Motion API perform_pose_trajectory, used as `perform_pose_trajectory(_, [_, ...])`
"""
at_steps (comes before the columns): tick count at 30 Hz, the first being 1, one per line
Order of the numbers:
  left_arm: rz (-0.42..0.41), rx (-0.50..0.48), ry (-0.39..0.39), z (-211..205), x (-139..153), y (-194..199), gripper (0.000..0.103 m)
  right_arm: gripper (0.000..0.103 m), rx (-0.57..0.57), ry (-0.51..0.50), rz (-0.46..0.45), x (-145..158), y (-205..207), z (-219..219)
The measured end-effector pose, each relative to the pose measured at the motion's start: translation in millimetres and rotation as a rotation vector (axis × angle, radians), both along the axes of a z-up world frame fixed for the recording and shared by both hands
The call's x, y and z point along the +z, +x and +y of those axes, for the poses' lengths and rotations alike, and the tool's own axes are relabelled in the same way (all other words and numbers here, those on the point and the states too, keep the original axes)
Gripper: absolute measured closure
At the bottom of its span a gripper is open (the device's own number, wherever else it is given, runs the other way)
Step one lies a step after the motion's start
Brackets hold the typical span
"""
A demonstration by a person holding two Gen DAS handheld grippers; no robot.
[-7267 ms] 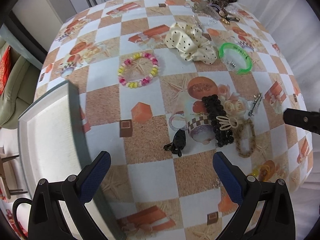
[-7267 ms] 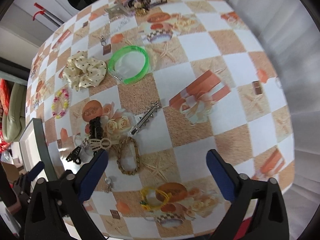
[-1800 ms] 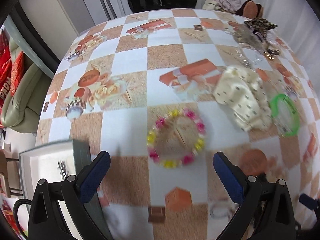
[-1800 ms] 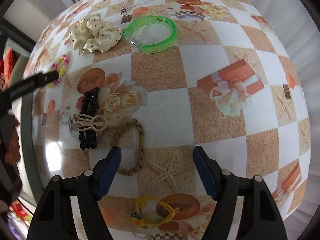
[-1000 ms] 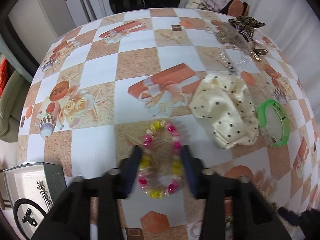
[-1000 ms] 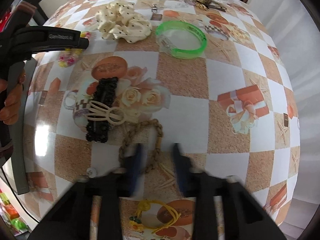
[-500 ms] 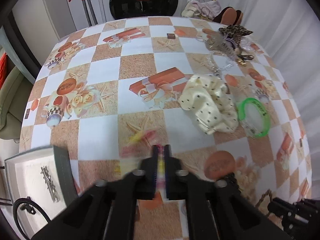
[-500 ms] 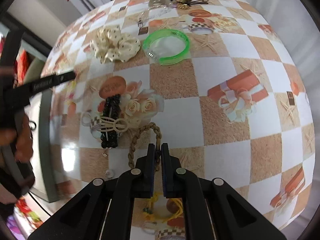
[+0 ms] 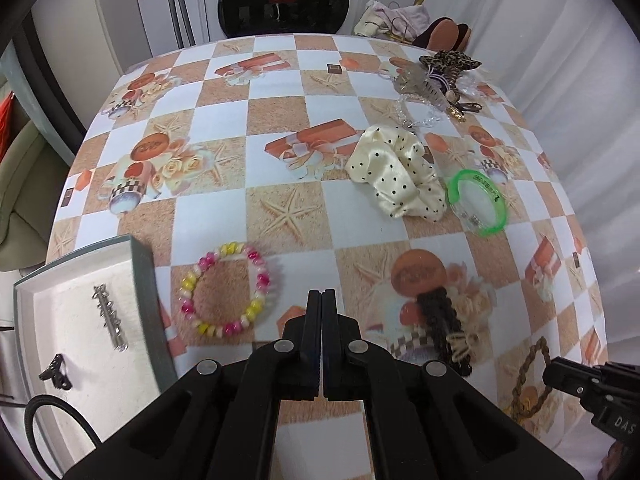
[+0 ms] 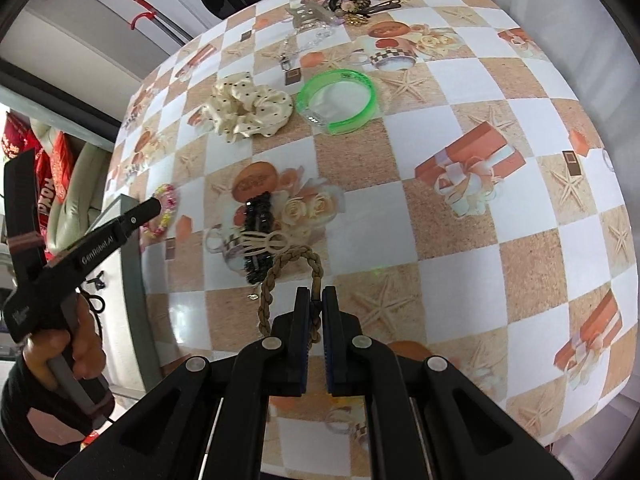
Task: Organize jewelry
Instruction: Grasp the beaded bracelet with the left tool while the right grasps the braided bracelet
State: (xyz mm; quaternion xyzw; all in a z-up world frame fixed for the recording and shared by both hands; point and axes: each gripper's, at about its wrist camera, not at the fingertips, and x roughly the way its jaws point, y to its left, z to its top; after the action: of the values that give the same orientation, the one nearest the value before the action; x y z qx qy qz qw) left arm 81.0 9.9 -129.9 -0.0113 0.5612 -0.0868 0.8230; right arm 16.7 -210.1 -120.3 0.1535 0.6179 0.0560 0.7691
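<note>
Right gripper (image 10: pixel 316 304) pinching braided bracelet (image 10: pixel 288 276) for the tray (image 9: pixel 140 280); my left gripper (image 9: pixel 322 308) pressed together, empty, beside beaded bracelet (image 9: pixel 226 290).

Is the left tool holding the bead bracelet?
No. The left tool is shut on nothing; the bead bracelet lies flat on the table beside the tray.

There is one box (image 9: pixel 142 292) at the near left, with two clips in it: one silver clip (image 9: pixel 109 317) and one small black clip (image 9: pixel 56 372). On the table (image 9: pixel 276 160) lie one bead bracelet (image 9: pixel 224 294), one green bangle (image 9: pixel 478 202), one rope bracelet (image 10: pixel 290 280), one dotted scrunchie (image 9: pixel 396 178) and one black hair band (image 9: pixel 442 328). Far right sits one heap of mixed pieces (image 9: pixel 436 78), too tangled to count.
</note>
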Motion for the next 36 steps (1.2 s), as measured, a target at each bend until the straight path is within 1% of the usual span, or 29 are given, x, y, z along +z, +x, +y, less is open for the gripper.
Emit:
perform_pose_trajectory(6, [-0.007,0.021,-0.039,15.7,17.8,-13.3,0.099,0.097,0.012,0.024,-0.009,14.3,-3.9,12.6])
perform_pose_trajectory(11, [-0.017,0.034,-0.047,30.2,32.4,-24.9,0.099,0.097,0.033,0.038,-0.016,27.3,-6.1,25.7])
perform_pose_trajectory(12, [-0.014,0.033,-0.039,31.5,32.9,-25.5,0.099,0.097,0.038,0.037,-0.017,28.8,-6.2,28.3])
perform_pose_trajectory(15, [-0.023,0.036,0.026,29.5,32.0,-23.4,0.099,0.097,0.049,0.035,-0.018,30.5,-5.9,36.4])
perform_pose_trajectory(18, [-0.019,0.022,0.035,23.6,27.0,-16.5,0.099,0.097,0.052,0.041,-0.013,29.8,-5.1,41.9])
perform_pose_trajectory(20, [-0.018,0.012,0.059,18.3,21.2,-11.4,0.098,0.097,0.052,0.041,-0.014,29.5,-5.1,44.2])
perform_pose_trajectory(21, [-0.012,0.011,0.068,16.2,17.8,-8.7,0.096,0.097,0.051,0.041,-0.016,29.0,-4.9,44.7])
perform_pose_trajectory(22, [-0.007,0.013,0.069,14.8,15.2,-6.9,0.087,0.097,0.05,0.041,-0.017,28.5,-5.0,44.7])
perform_pose_trajectory(23, [0.002,0.018,0.061,14.4,12.0,-4.4,0.033,0.097,0.049,0.041,-0.016,28.5,-5.0,44.7])
perform_pose_trajectory(24, [0.009,0.035,0.064,14.8,9.4,-2.3,0.001,0.097,0.045,0.043,-0.015,27.7,-5.2,44.2])
perform_pose_trajectory(25, [-0.021,0.045,0.072,14.1,9.7,-1.6,0.0,0.097,0.041,0.046,-0.015,27.0,-5.6,43.6])
perform_pose_trajectory(29, [-0.034,0.028,0.121,10.0,4.3,6.9,0.0,0.097,0.027,0.054,-0.009,21.9,-6.3,40.3])
perform_pose_trajectory(31, [-0.021,0.011,0.153,8.4,-7.8,13.8,0.0,0.097,0.022,0.058,-0.005,18.6,-6.8,38.7])
perform_pose_trajectory(32, [-0.013,0.003,0.166,7.9,-13.5,15.2,0.003,0.097,0.02,0.059,-0.002,16.7,-7.3,37.5])
perform_pose_trajectory(33, [-0.004,-0.01,0.181,7.1,-20.0,16.8,0.013,0.097,0.018,0.061,0.0,15.1,-7.6,36.5])
perform_pose_trajectory(35, [0.027,-0.038,0.204,4.0,-33.6,21.0,0.021,0.097,0.014,0.063,0.007,11.7,-8.5,34.2])
perform_pose_trajectory(36, [0.038,-0.045,0.214,2.9,-39.5,21.9,0.023,0.097,0.012,0.063,0.01,10.6,-8.9,33.5])
